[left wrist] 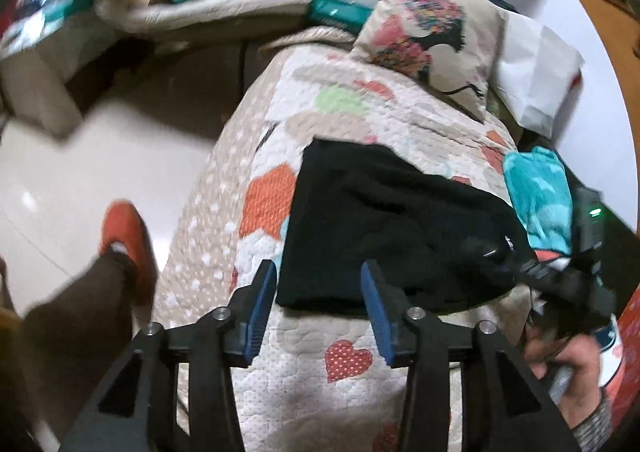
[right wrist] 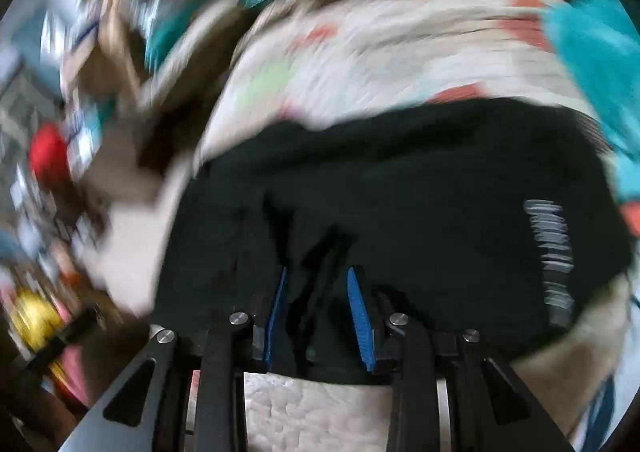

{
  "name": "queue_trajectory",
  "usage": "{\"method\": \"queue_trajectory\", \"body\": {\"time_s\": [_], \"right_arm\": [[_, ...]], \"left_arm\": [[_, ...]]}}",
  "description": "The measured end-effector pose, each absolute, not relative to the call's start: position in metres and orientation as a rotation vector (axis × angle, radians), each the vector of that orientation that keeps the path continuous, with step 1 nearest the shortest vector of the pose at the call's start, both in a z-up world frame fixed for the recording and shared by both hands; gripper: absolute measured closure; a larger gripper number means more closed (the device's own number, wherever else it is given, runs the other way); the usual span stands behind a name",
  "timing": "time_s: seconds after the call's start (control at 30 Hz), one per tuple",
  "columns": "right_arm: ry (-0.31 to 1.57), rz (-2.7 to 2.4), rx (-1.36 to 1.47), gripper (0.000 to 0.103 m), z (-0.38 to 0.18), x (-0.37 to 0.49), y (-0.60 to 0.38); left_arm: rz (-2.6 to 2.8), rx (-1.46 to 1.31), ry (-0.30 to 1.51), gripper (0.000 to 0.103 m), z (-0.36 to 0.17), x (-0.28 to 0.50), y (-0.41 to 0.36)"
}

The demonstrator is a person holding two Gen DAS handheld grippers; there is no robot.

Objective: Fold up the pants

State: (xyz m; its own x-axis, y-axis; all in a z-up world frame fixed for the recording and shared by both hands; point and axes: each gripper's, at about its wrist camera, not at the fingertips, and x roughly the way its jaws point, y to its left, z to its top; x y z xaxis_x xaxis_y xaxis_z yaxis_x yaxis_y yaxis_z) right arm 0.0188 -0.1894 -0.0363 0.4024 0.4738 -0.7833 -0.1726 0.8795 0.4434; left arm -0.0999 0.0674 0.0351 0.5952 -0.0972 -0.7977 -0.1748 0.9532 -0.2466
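Note:
The black pants [left wrist: 384, 223] lie folded in a compact block on the quilted bed cover [left wrist: 312, 368]. My left gripper [left wrist: 318, 276] is open, its blue pads just above the near edge of the pants, holding nothing. My right gripper [left wrist: 560, 280] shows at the right edge of the left wrist view, at the pants' right end. In the blurred right wrist view the right gripper [right wrist: 316, 280] is partly open with black cloth of the pants [right wrist: 420, 187] bunched between its pads. White lettering [right wrist: 550, 252] shows on the pants.
A printed cushion [left wrist: 428, 39] and white paper [left wrist: 536, 71] lie at the far end of the bed. A turquoise cloth [left wrist: 536, 191] lies right of the pants. The person's leg and orange shoe [left wrist: 128, 240] stand on the pale floor at left. Clutter fills the back.

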Motion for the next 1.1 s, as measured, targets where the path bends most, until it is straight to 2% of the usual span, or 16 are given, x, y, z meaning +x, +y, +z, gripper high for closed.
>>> {"method": "queue_trajectory", "body": {"time_s": [0.17, 0.2, 0.27, 0.47, 0.73, 0.97, 1.1], "right_arm": [[0.914, 0.3, 0.458, 0.069, 0.005, -0.002, -0.267], [0.888, 0.276, 0.489, 0.066, 0.009, -0.008, -0.281], [0.86, 0.223, 0.575, 0.061, 0.006, -0.021, -0.306], [0.877, 0.124, 0.767, 0.06, -0.018, -0.033, -0.334], [0.981, 0.056, 0.784, 0.06, -0.062, -0.038, -0.317], [0.961, 0.021, 0.757, 0.06, -0.082, -0.021, -0.312], [0.924, -0.005, 0.727, 0.056, -0.083, -0.007, -0.314]], "left_arm": [[-0.005, -0.239, 0.912, 0.057, 0.065, -0.084, 0.029], [-0.027, -0.224, 0.909, 0.055, 0.071, -0.077, 0.017], [-0.061, -0.207, 0.912, 0.049, 0.076, -0.062, 0.002], [-0.133, -0.116, 0.922, 0.048, 0.081, -0.005, -0.048], [-0.272, -0.004, 0.98, 0.048, 0.054, 0.057, -0.097], [-0.453, 0.154, 1.046, 0.048, 0.02, 0.112, -0.168], [-0.505, 0.161, 1.134, 0.048, -0.016, 0.148, -0.204]]}}
